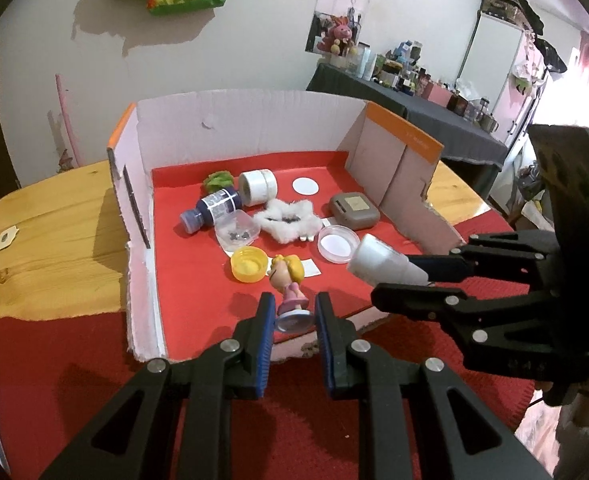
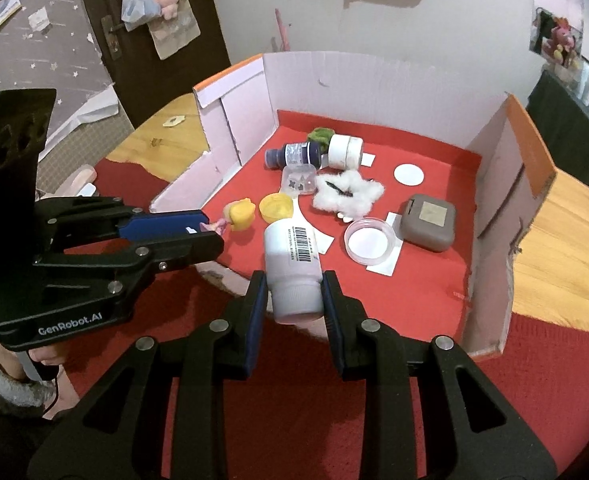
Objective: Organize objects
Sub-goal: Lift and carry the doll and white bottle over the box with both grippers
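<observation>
Both tilt downward — left gripper (image 1: 291,312) pinching the doll (image 1: 288,280); right gripper (image 2: 294,292) clamping the white bottle (image 2: 292,268).

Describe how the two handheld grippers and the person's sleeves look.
Both the left gripper and right gripper are black plastic linkages with silver rivets and blue ribbed pads. The left gripper's body reads "GenRobot.AI" in white. A fuzzy grey sleeve cuff shows behind it.

Cardboard box (image 1: 254,128) open toward me, front wall cut away; I could pass in over the low edge. Left, back and right walls blocked entry. Middle of the red liner (image 2: 414,288) crowded: dark bottle (image 1: 210,208), cotton wad (image 1: 286,220), grey case (image 2: 428,222), petri dish (image 2: 369,241). Near-right floor lay bare.
</observation>
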{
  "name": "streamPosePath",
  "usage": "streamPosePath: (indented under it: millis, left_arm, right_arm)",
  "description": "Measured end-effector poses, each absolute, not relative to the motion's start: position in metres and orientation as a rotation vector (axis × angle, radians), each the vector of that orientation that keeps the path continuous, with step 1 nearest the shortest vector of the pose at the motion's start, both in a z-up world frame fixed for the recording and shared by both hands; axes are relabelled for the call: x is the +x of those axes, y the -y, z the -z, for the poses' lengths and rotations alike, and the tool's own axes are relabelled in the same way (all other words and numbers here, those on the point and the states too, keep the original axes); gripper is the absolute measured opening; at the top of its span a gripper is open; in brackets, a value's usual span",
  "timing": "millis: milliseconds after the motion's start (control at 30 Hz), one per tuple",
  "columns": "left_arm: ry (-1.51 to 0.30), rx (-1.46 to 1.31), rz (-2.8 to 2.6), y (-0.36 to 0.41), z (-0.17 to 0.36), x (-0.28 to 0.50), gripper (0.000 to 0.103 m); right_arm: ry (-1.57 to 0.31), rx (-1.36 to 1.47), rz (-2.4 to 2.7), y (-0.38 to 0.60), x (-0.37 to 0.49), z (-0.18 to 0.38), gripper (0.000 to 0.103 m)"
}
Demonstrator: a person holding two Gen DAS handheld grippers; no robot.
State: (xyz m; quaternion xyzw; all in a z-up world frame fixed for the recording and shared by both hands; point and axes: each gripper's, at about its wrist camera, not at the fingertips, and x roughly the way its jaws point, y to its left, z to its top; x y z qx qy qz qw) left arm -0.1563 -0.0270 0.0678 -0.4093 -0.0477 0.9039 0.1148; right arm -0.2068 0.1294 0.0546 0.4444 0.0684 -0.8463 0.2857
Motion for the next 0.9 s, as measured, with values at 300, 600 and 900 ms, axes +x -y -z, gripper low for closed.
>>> streamPosePath:
  millis: [300, 600, 900]
  left_arm:
    - [0.079, -1.263, -2.616, 0.023, -0.060, -0.171, 0.021]
    - [0.057, -1.328, -2.578, 0.022, -0.050, -0.185, 0.021]
    - [0.068, -1.377, -2.553, 0.026, -0.038, -0.195, 0.021]
  right_arm:
    - [-0.225, 1.299, 2.197, -0.123, -0.229, -0.038, 0.026]
    - [-0.223, 1.354, 2.165, -0.122, -0.243, -0.027, 0.026]
    - [-0.197, 1.381, 2.143, -0.122, -0.253, -0.017, 0.026]
